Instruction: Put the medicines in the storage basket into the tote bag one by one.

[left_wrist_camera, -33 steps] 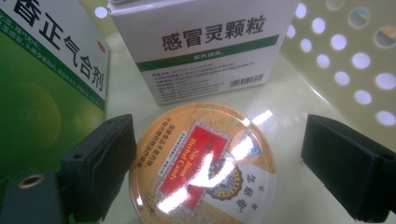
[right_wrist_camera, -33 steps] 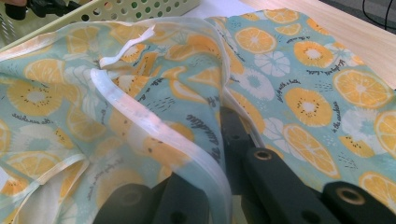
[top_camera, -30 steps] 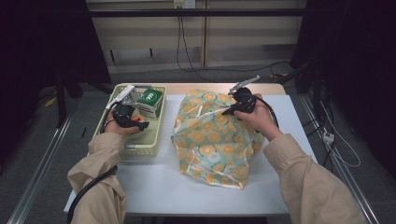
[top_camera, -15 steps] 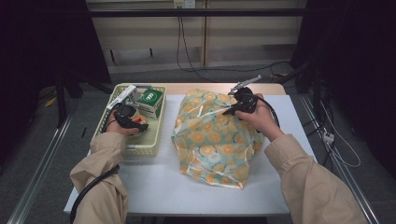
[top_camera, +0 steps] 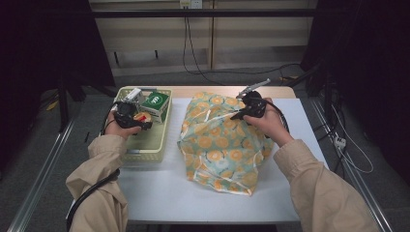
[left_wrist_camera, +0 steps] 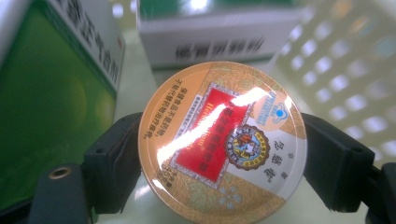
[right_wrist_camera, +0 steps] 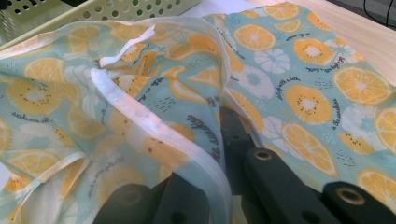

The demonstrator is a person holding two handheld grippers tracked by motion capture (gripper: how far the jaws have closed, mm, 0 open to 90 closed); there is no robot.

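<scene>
The left gripper held a round tin by its rim, a jaw pressed to each side, so the printed lid faced the camera. It sat low inside the basket at the table's left, just in front of the green boxes, which suggested the tin was being lifted out rather than set down.

The right gripper was at the top of the orange-print bag, which lay on the table beside the basket. In the right gripper view its jaws were closed on the bag's white-edged rim, fabric draped over them; how firmly they pinched it was hard to judge, since the cloth hid the tips. Holding that rim up probably kept the mouth open toward the basket, ready to take the tin.
</scene>
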